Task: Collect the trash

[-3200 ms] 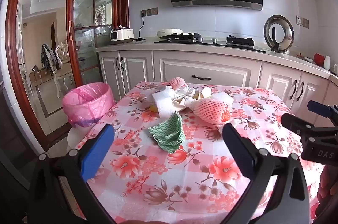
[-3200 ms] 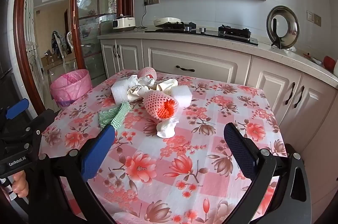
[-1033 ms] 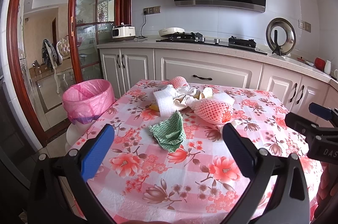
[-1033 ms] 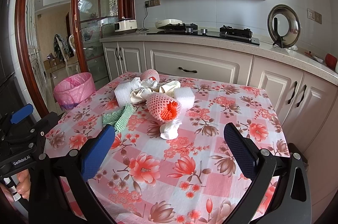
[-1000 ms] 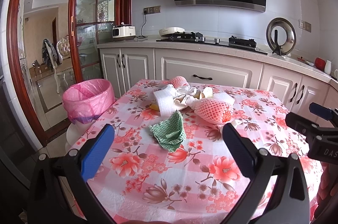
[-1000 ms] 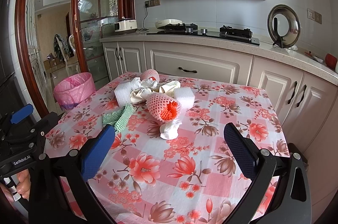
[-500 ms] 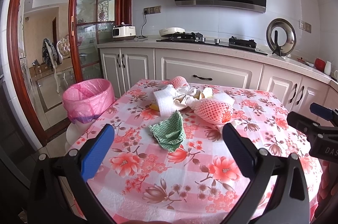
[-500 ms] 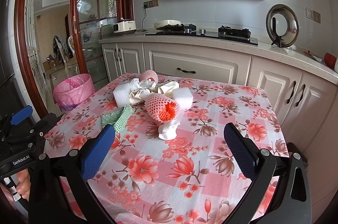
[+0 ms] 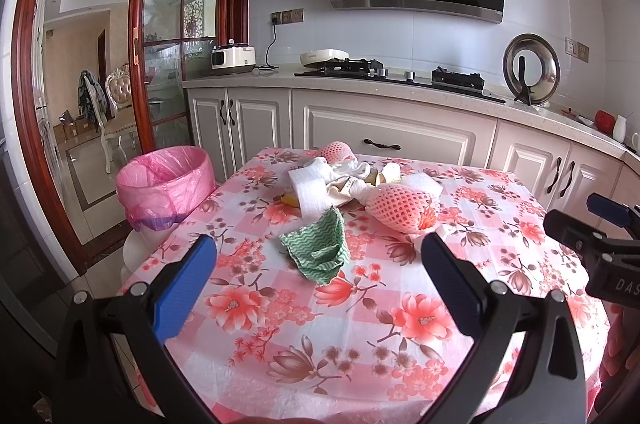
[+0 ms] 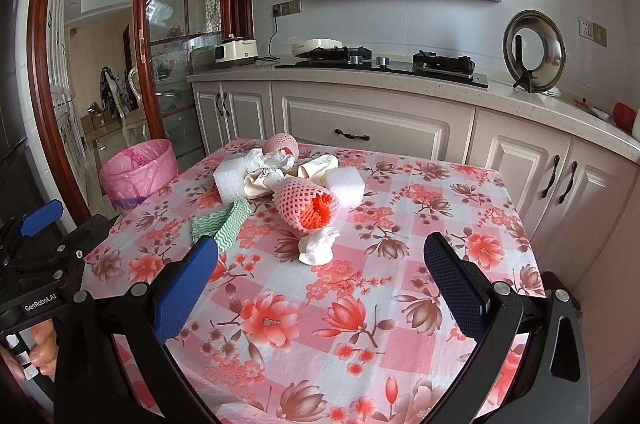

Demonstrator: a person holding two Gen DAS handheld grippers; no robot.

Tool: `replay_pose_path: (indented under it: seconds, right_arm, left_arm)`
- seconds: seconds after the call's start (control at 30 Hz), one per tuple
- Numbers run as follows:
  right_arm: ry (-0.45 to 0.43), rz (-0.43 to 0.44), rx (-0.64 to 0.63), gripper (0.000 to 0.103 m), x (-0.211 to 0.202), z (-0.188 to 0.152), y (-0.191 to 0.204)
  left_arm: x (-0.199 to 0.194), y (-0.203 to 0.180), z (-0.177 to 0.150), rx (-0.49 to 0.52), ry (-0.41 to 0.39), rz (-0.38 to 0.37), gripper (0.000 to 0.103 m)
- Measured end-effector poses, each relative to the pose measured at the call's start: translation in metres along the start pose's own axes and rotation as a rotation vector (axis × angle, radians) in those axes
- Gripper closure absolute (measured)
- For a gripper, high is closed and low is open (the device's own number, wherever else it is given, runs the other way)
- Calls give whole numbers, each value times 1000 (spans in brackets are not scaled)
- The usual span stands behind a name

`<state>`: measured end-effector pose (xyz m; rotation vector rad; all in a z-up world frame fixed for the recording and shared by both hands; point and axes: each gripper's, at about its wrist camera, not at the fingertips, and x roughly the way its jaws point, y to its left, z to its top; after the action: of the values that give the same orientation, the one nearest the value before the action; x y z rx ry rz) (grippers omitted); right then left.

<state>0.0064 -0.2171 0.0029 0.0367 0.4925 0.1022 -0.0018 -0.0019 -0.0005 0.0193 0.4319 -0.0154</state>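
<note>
A heap of trash lies at the far middle of the floral table (image 9: 360, 344): white foam blocks (image 9: 310, 188), crumpled paper, a pink foam fruit net (image 9: 400, 208) and a green wavy cloth (image 9: 320, 250). In the right wrist view I see the same pink net (image 10: 306, 206), the green cloth (image 10: 220, 224), a crumpled white tissue (image 10: 318, 244) and a foam block (image 10: 344, 186). A bin with a pink liner (image 9: 166, 184) stands left of the table, also seen in the right wrist view (image 10: 138, 170). My left gripper (image 9: 320, 284) and right gripper (image 10: 320, 286) are open, empty, above the table's near edge.
Kitchen cabinets and a counter (image 9: 400, 92) with a stove run behind the table. A glass sliding door (image 9: 172, 44) is at the left. The right gripper's body shows at the right edge of the left wrist view (image 9: 592, 244).
Both views have shifted slightly; the grippers have lifted and eased a little. Nothing on the table has moved and both grippers stay open.
</note>
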Motion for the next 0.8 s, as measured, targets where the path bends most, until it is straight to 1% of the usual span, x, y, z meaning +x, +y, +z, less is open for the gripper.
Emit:
replay_pose_path:
  seconds: [0.53,0.63,0.7,0.77,0.8]
  right_arm:
    - [13,2,-7,7,6,-5,3]
    - [16,-1,-21,7,10,-5,3]
    - [25,-1,-35,7,17,-5,1]
    - [44,-13,-47,7,28,-5,-2]
    - [56,-17,-49,7,37,-5,-7]
  left_arm:
    - [6,2,-5,-14,14,-5,4]
    - [11,4,-3,-16,34,-6,4]
    - [21,10,0,-7,65,-14,4]
    - [31,18,3,-12,85,-22,4]
    - [39,24,4,-19,96,-14,4]
